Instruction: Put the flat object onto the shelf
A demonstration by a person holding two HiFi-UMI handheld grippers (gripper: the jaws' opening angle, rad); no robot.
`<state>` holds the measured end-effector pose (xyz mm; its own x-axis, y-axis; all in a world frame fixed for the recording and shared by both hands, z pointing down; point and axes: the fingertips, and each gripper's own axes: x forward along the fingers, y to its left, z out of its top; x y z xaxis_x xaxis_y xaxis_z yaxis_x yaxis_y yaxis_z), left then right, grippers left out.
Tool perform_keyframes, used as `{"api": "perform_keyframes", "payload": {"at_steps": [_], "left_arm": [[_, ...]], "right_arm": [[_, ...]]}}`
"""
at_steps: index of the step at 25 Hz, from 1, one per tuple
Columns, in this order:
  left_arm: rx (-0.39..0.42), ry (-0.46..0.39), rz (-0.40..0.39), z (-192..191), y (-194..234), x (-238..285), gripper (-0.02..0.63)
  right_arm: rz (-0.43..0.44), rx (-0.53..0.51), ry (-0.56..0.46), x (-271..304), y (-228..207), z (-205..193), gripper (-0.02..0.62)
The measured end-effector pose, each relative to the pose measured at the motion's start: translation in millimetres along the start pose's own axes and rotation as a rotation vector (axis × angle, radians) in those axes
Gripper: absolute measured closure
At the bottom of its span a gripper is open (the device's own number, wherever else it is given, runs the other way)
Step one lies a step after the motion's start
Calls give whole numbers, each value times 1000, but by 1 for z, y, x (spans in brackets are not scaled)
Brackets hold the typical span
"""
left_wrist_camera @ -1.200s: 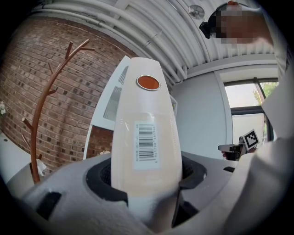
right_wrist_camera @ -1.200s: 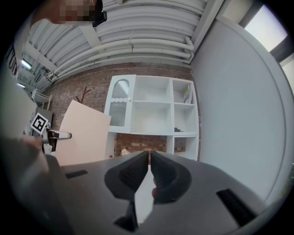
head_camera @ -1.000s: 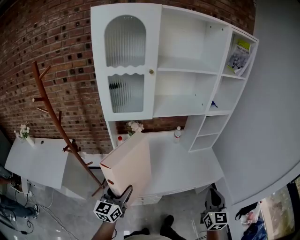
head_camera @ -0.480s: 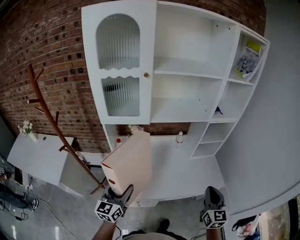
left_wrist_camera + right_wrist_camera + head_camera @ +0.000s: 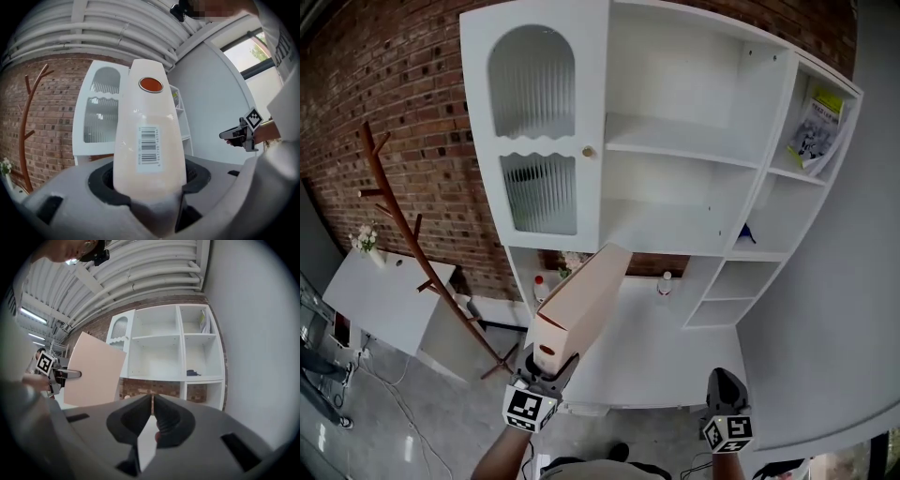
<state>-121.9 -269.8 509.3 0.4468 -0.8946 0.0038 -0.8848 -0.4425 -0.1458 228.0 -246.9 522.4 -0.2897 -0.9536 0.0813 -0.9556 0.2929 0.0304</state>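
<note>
The flat object (image 5: 581, 298) is a pale pink file box with a barcode label and an orange-ringed finger hole on its spine (image 5: 149, 136). My left gripper (image 5: 547, 364) is shut on its lower end and holds it upright, tilted toward the white shelf unit (image 5: 675, 150). It hangs in front of the desk, below the open middle shelves. My right gripper (image 5: 722, 377) is low at the right, shut, with nothing between its fingers (image 5: 152, 401). From the right gripper view the box's broad face (image 5: 96, 373) shows left of the shelves (image 5: 157, 337).
A white desk (image 5: 661, 352) under the shelves carries a small bottle (image 5: 666, 283) and flowers (image 5: 572, 262). A magazine (image 5: 818, 131) leans in the top right compartment; a blue item (image 5: 746, 232) lies below it. A wooden coat rack (image 5: 403, 234) and side table (image 5: 380, 300) stand left.
The left gripper has risen and moved right with the box, turning it from broad-face to nearly edge-on toward the shelves. The view has come closer to the cabinet. The right gripper stays low.
</note>
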Motion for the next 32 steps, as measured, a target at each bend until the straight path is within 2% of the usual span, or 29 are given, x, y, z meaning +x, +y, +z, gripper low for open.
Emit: {"api": "perform_keyframes", "payload": {"at_steps": [10,21,32], "left_arm": [[182,-15,54,43,-19,55,321],[462,-2,64,87,-47,118,322],[700,23,39,118,-65,174,322]], "right_arm": [[96,-13,-32,31,-36,10,561],[123,15,-40,46,-65,5,561],[122,36,-34,56,-80,4,561]]}}
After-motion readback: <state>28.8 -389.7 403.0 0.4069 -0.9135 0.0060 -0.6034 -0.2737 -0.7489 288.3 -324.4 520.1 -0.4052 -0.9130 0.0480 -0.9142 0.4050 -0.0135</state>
